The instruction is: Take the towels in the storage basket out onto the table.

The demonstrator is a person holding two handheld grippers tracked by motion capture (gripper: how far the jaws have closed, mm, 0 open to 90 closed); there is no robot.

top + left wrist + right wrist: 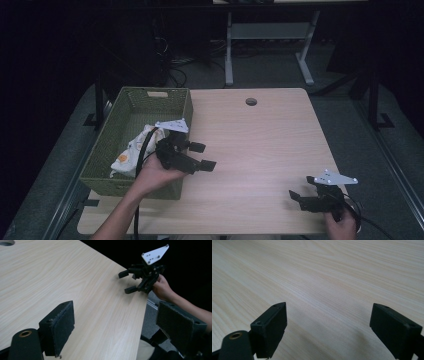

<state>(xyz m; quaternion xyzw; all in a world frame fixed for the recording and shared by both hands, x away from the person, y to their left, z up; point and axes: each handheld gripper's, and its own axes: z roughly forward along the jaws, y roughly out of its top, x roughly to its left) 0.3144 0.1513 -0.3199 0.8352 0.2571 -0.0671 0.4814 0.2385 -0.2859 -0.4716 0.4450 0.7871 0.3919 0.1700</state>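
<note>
My left gripper (202, 156) hovers beside the right wall of a green woven basket (107, 147), open, with nothing between its jaws; in the left gripper view (117, 327) its padded jaws stand wide apart over bare wood. A white cloth with yellow and grey spots (131, 151) lies crumpled in the basket. My right gripper (298, 198) rests low near the table's front right corner, open and empty. It also appears far off in the left gripper view (128, 281), held by a hand. In the right gripper view (329, 325) its jaws are spread above the tabletop.
The light wooden table (260, 145) has a round cable hole (251, 102) near its far edge. A cable trails from each gripper. Beyond the table stand white desk legs (229, 55) and dark floor. The table's right edge (145, 307) drops off close to the right gripper.
</note>
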